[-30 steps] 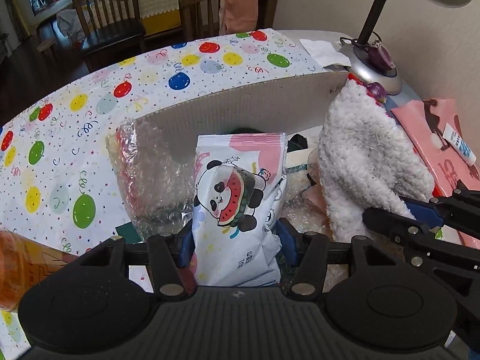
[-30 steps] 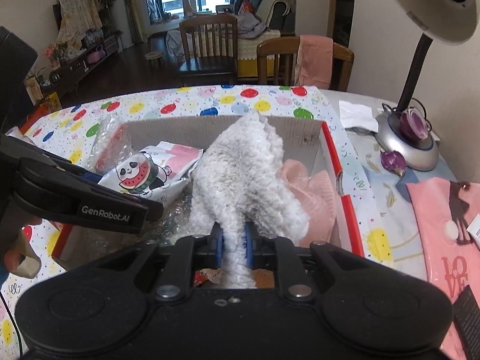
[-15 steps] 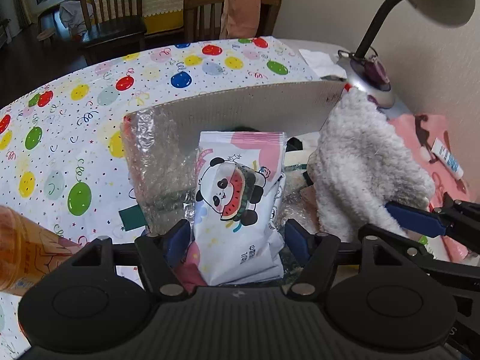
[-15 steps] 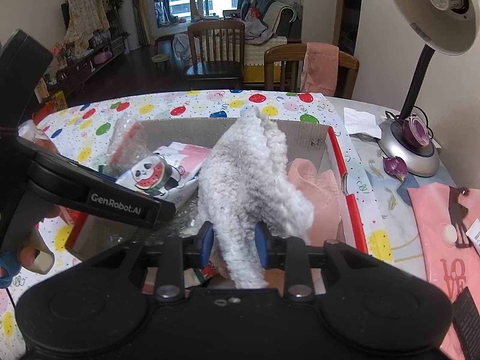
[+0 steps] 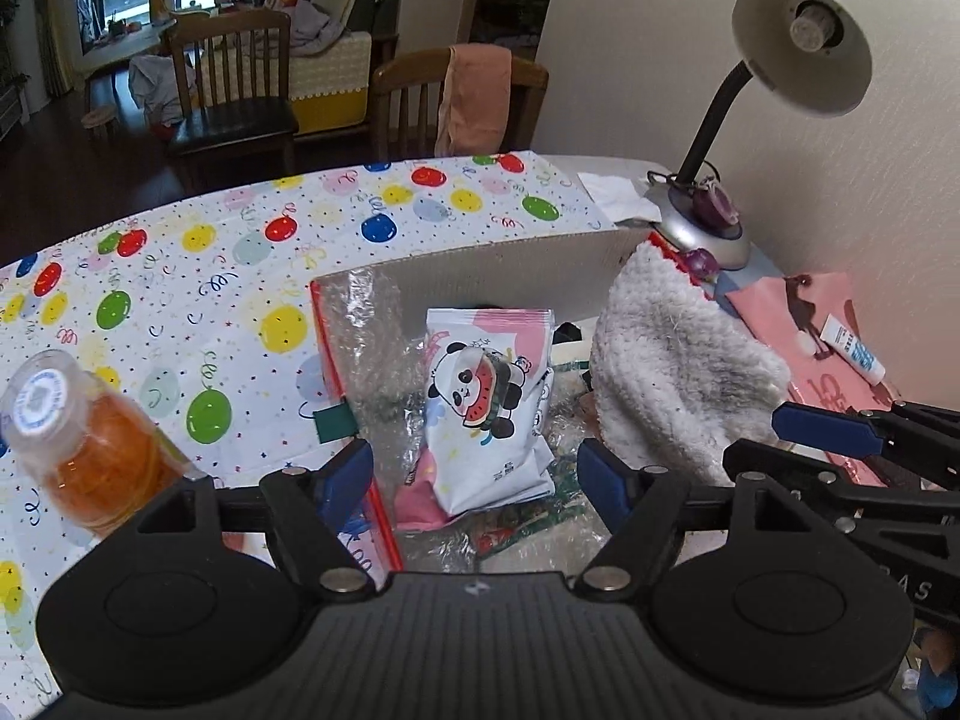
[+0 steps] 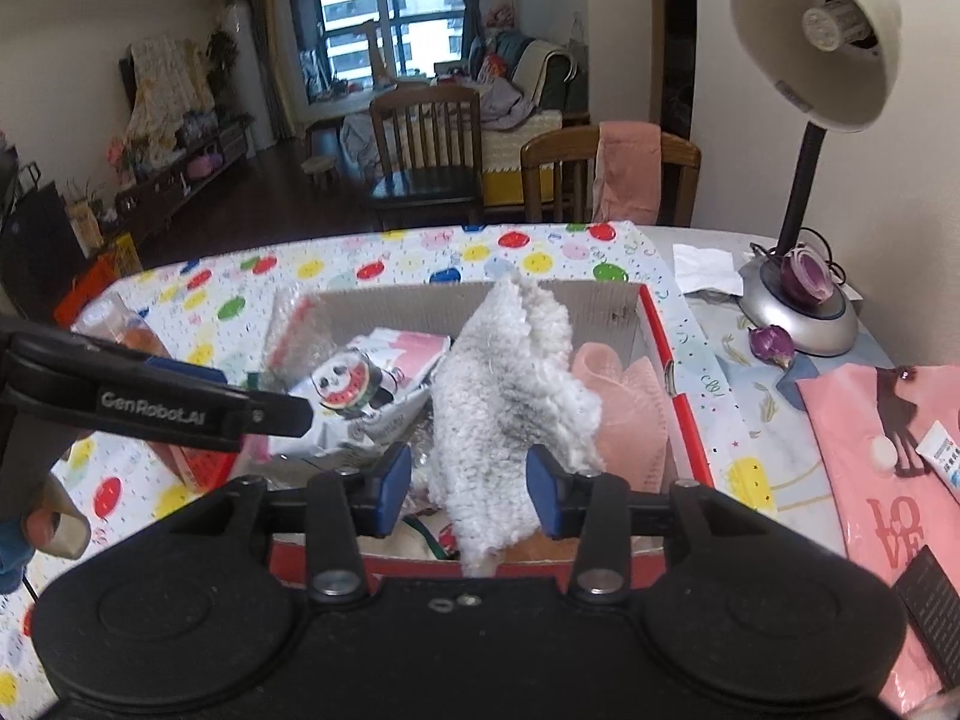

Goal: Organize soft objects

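A red-edged cardboard box (image 6: 681, 402) on the table holds soft things. A white panda-print packet (image 5: 486, 402) lies in it, between the wide-open fingers of my left gripper (image 5: 477, 474), which do not touch it. A fluffy white cloth (image 6: 510, 390) stands heaped in the box between the open fingers of my right gripper (image 6: 471, 489). The packet (image 6: 366, 387) and the cloth (image 5: 672, 366) each show in the other view too. A pink knitted piece (image 6: 630, 408) lies right of the cloth. Crumpled bubble wrap (image 5: 366, 336) fills the box's left side.
An orange bottle (image 5: 78, 438) lies on the balloon-print tablecloth (image 5: 198, 276) left of the box. A desk lamp (image 6: 804, 276) stands at the right by the wall. A pink bag (image 6: 888, 480) with a small tube (image 6: 942, 456) lies right of the box. Chairs stand behind the table.
Both grippers opened and drew back. The left let go of the panda packet and the right let go of the white cloth; both things now rest in the box.
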